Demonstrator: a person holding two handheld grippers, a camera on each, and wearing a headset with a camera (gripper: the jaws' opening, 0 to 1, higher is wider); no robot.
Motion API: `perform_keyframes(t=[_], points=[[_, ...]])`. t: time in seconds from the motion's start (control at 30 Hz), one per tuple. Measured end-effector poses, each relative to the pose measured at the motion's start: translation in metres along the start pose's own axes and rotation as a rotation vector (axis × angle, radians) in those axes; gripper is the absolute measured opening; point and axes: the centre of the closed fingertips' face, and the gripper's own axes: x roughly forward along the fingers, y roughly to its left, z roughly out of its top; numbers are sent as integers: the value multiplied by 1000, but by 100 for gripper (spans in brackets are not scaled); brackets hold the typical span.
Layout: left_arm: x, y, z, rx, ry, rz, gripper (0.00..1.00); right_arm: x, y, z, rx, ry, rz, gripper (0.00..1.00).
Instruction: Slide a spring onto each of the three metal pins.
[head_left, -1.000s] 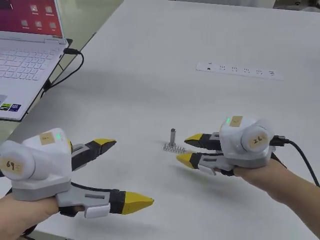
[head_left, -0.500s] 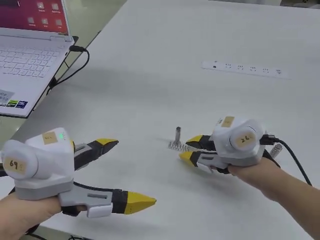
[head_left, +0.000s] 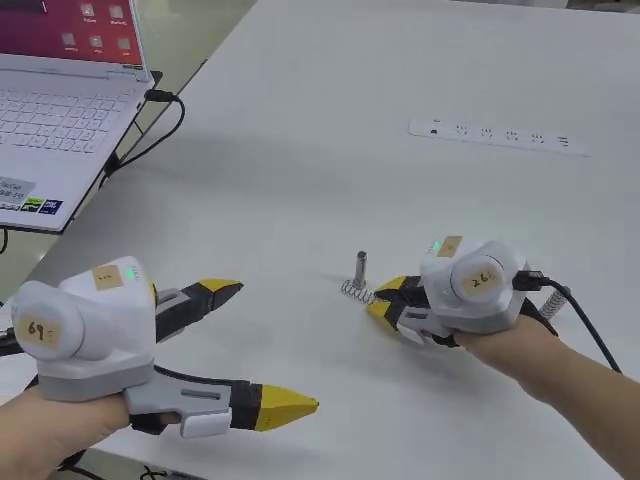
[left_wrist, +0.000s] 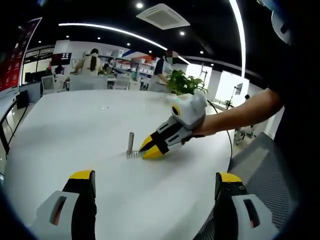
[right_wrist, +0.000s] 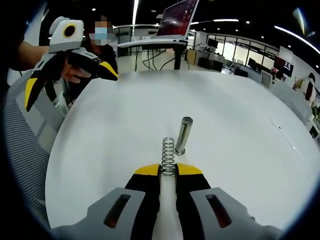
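A white table (head_left: 300, 150) is seen from above, with a person holding a gripper in each hand. The right gripper (head_left: 385, 297) lies low over the table near its middle. Its yellow-tipped fingers (right_wrist: 147, 170) are pinched narrow on one end of a small coiled spring (right_wrist: 168, 152). The spring points forward from the fingers, close to the table surface. Its far end reaches just beside the foot of a single metal pin (right_wrist: 183, 134), which stands upright on the table. Whether spring and pin touch cannot be told.

The left gripper (head_left: 272, 346) hovers at the near left edge of the table, well apart from the pin. Its fingers are spread wide and hold nothing.

An open laptop (head_left: 60, 110) sits at the far left with a black cable (head_left: 150, 135) plugged into its side. A white power strip (head_left: 497, 137) lies beyond the pin.
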Motion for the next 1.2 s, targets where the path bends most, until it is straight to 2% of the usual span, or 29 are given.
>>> perform_keyframes(t=[0.13,0.27,0.63,0.83,0.9,1.1,1.2], points=[[0,-1,-1,3,0,-2,97,-7,5,3,13,-15,20,9],[4,-3,-1,9,5,-11,97,-22,9,3,-6,-19,30,8],[23,-11,13,56,7,-60,96,-66,6,2,-12,-40,22,8],[34,-10,22,83,0,-76,95,-81,8,1,-6,-50,24,8],[37,-7,23,109,2,-70,94,-86,9,1,-8,-54,28,8],[43,-6,32,116,-13,-75,93,-99,13,3,-18,-65,51,8],[46,-11,32,126,-6,-98,89,-103,16,3,-21,-61,66,8]])
